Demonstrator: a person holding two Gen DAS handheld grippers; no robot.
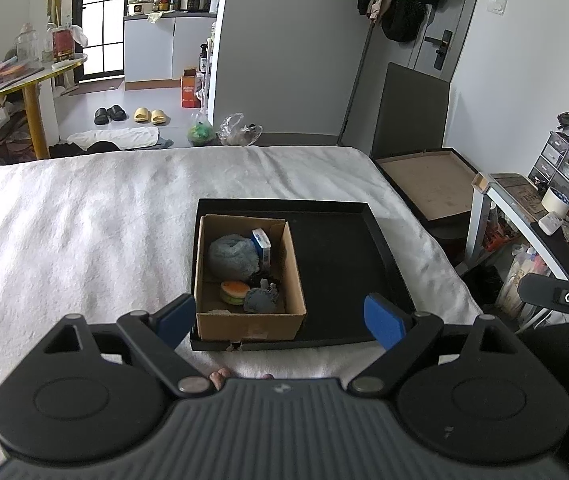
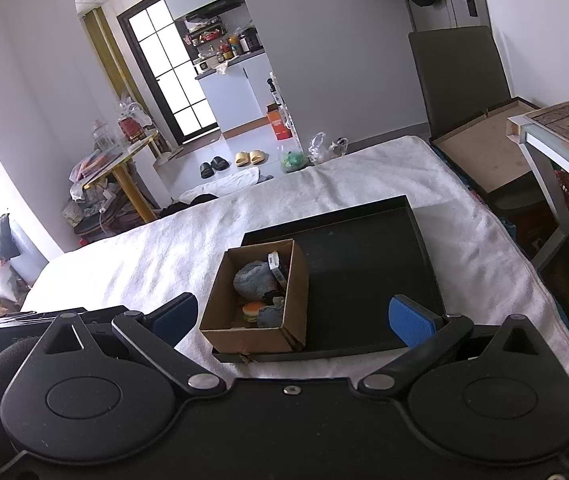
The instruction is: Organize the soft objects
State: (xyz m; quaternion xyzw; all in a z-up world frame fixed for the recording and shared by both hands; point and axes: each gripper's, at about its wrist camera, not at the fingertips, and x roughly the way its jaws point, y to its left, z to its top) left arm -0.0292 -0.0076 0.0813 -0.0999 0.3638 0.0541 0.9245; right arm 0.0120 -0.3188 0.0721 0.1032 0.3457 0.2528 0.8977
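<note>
The left tongs (image 1: 280,320) were spread wide with nothing in them. Their 2 blue pads (image 1: 384,320) hung in the air above the near edge of a black tray (image 1: 344,264). The right tongs (image 2: 296,320) were spread wide too, and they held nothing.

The tray lay on a white blanket (image 1: 84,220), just ahead of both tongs. A brown box (image 1: 248,272) sat in the left part of the tray. In the left view, the box was right in front of the tongs, a little nearer the left pad. In the right view, the box (image 2: 256,300) was also closer to the left pad.

The soft things were all inside the box. A fluffy grey ball (image 1: 232,256) lay at the far end. A small blue and white pack (image 1: 262,246) stood beside it, on its right. A little toy burger (image 1: 233,293) lay at the near end, close to the tongs. A grey lump (image 1: 260,300) sat just right of the burger. Something small and dark lay between the ball and the lump, but I could not tell what it was.

The rest of the tray, in front of the right pad, was bare black.
</note>
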